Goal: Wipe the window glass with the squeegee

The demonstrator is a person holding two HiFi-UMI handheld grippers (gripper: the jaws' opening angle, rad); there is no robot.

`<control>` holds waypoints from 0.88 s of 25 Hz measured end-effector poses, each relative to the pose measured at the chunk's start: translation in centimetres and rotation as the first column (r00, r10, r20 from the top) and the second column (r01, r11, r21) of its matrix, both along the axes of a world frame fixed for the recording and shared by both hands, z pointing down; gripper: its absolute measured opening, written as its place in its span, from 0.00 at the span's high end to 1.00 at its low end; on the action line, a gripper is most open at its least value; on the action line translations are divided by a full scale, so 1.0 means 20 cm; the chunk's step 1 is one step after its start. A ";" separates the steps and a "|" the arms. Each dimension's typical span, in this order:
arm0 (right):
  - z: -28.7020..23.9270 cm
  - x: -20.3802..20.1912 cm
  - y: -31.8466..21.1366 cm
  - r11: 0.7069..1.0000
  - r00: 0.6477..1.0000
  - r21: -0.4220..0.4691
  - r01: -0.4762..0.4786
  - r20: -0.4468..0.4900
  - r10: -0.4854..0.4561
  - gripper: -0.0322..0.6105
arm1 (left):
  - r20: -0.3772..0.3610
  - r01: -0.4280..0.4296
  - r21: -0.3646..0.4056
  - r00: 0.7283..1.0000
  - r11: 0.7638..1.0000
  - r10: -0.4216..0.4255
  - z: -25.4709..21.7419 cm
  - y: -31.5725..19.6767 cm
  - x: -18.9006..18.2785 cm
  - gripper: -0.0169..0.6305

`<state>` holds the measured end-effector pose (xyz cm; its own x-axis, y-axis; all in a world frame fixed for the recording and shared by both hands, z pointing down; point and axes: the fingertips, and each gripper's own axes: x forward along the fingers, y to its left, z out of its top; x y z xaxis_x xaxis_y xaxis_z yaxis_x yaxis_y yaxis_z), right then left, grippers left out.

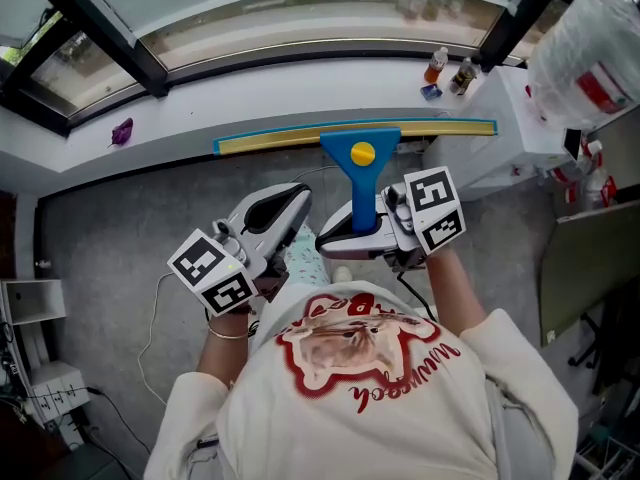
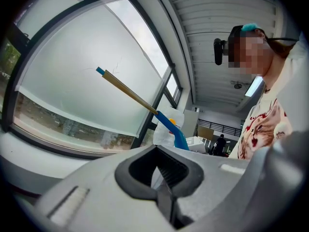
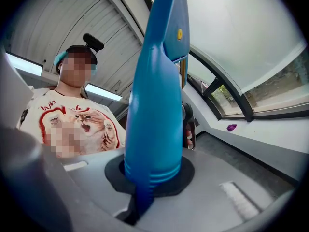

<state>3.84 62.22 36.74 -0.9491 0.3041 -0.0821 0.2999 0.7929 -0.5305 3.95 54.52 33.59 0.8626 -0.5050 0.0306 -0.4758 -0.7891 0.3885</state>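
Shows right gripper (image 1: 352, 236) clamped on squeegee (image 1: 360, 154) handle, left gripper (image 1: 287, 211) closed, empty, beside squeegee; may twist long blade unevenly against window glass (image 1: 300, 8).

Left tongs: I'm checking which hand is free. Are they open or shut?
Shut and empty: in the left gripper view the left tongs meet with nothing between them; the right tongs hold the squeegee.

We wear a white long-sleeved top (image 1: 370, 398) with a red-edged cat and red lettering, plus a bracelet (image 1: 228, 334). Our left gripper (image 2: 161, 180) and right gripper (image 3: 149, 187) are grey, black-padded, each carrying a black-and-white marker cube (image 1: 213, 273).
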 end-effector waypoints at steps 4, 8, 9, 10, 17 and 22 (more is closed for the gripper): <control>0.02 -0.01 -0.09 1.000 1.000 -0.010 -0.019 -0.004 0.019 0.90 | 0.033 -0.020 -0.013 0.999 1.000 0.021 0.06 -0.11 0.00 0.97; 0.07 -0.01 -0.23 0.999 0.998 -0.009 -0.045 -0.035 0.045 0.90 | 0.020 -0.061 -0.004 0.998 0.998 0.061 0.08 -0.26 0.03 0.97; 0.07 0.00 -0.28 0.999 0.998 -0.011 -0.050 -0.034 0.050 0.90 | 0.011 -0.069 0.007 0.998 0.998 0.069 0.07 -0.32 0.04 0.97; 0.07 0.00 -0.33 0.999 0.998 -0.010 -0.054 -0.027 0.053 0.90 | 0.003 -0.076 0.018 0.997 0.997 0.076 0.06 -0.37 0.04 0.97; 0.04 -0.08 -0.82 0.998 0.998 -0.017 -0.058 -0.016 0.057 0.90 | 0.024 -0.111 0.030 0.994 0.993 0.110 0.05 -0.89 -0.06 0.97; -0.03 -0.21 -1.20 0.998 0.998 0.003 -0.058 -0.017 0.058 0.90 | 0.015 -0.121 0.053 0.993 0.991 0.120 -0.04 -1.29 -0.18 0.97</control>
<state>-0.36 38.26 36.05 -0.9664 0.2486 -0.0648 0.2442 0.8102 -0.5328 0.35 28.76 32.74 0.9170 -0.3985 0.0167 -0.3803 -0.8607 0.3384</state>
